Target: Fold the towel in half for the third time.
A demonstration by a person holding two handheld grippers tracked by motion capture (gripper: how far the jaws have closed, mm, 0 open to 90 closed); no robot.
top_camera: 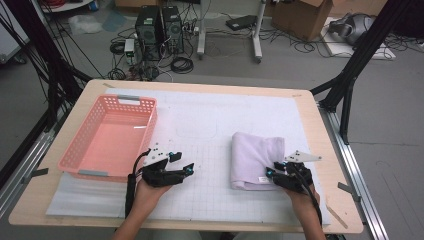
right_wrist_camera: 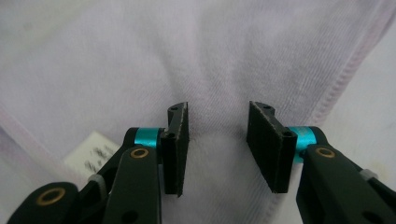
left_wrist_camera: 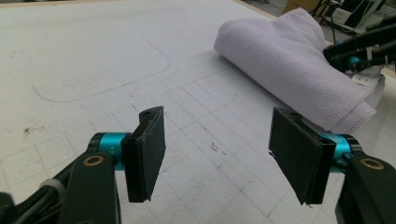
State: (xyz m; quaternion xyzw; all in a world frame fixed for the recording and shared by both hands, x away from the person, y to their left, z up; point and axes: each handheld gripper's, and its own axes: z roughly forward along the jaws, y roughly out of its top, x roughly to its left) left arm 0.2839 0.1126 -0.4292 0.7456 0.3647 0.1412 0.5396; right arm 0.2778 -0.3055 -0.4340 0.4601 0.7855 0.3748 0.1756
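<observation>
Nearest the high camera, two forearms enter from the bottom edge, each hand carrying a black two-jaw gripper over the wooden desk (top_camera: 320, 125) with its white gridded mat (top_camera: 210, 195).

Right gripper (top_camera: 272, 173): poised at the near right corner of the folded pale lilac terry towel (top_camera: 255, 157). In the right gripper view its fingers (right_wrist_camera: 177, 147) stand moderately apart with a raised ridge of towel cloth between them; the pads do not appear to press on it. A white care label (right_wrist_camera: 91, 151) lies just beside the left finger.

Left gripper (top_camera: 185, 170): hovers over bare mat, between the towel and the pink perforated plastic basket (top_camera: 107, 137). Its fingers (left_wrist_camera: 144, 151) are wide apart with nothing between them.

Towel position: flat on the mat, right of centre, well apart from the basket, which holds nothing.

Assessment: folding appears complete, and the step in hand seems to be taking hold of the towel for transfer to the basket. The next move calls for the right fingers to close firmly on the gathered ridge, and for the left gripper to cross to the towel's near left edge, so the bundle lifts without unfolding.
</observation>
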